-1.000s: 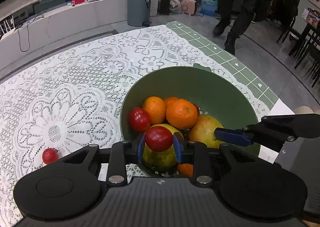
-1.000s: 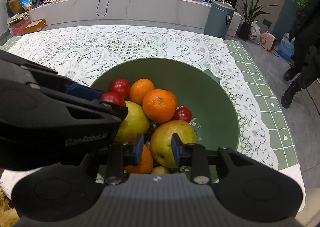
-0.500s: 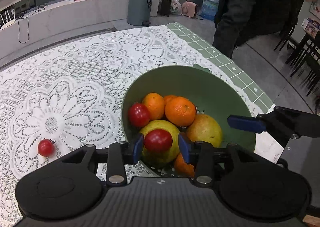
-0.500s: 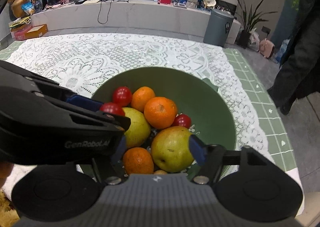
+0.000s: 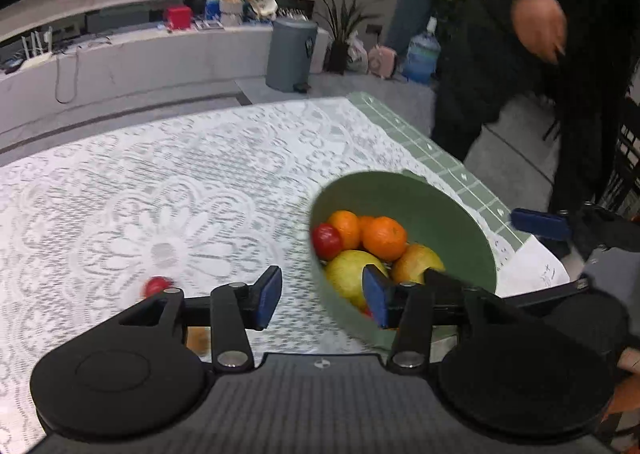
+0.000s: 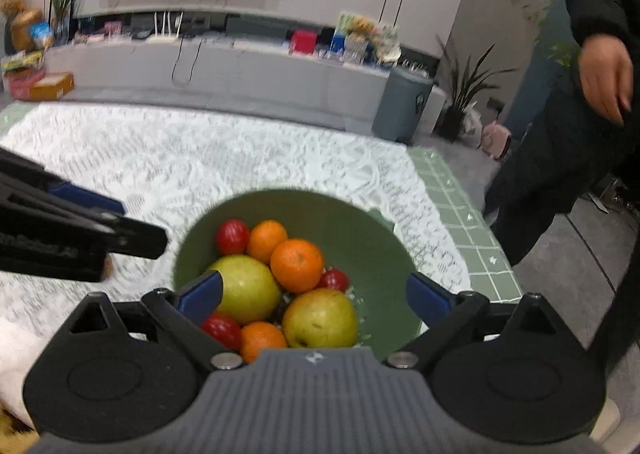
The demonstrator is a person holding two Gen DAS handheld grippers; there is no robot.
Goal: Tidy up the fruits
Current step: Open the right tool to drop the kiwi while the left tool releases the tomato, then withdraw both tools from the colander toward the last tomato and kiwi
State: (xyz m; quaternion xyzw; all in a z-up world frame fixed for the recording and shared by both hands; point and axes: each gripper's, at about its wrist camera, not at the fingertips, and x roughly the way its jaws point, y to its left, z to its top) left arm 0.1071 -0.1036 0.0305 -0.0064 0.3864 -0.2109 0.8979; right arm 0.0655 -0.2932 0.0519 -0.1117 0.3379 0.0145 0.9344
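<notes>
Green bowl [image 6: 360, 238] sits on lace tablecloth [image 5: 160, 181] near the table's right edge, by the green checked border.

Fruit in bowl, right wrist view: 2 pears [image 6: 248, 288], [image 6: 320, 318]; 3 oranges, biggest [image 6: 297, 265] on top of pile; 3 red tomatoes, 1 at back [image 6: 233, 236], 1 at front [image 6: 222, 330], 1 beside the big orange [image 6: 335, 280].

1 more tomato [image 5: 156, 286] lies loose on the cloth, well apart from bowl, blurred.

L gripper [image 5: 320, 300]: jaws have just been opening, now spread, nothing between them; it sits over the cloth and the bowl's near rim.

R gripper [image 6: 316, 294]: jaws have just been opening, now spread wide, pads clear of fruit; pears and front orange [image 6: 262, 340] show in the gap below.

Bystander in dark coat [image 5: 560, 73] stands at far right, hand [image 6: 604, 79] hanging.
</notes>
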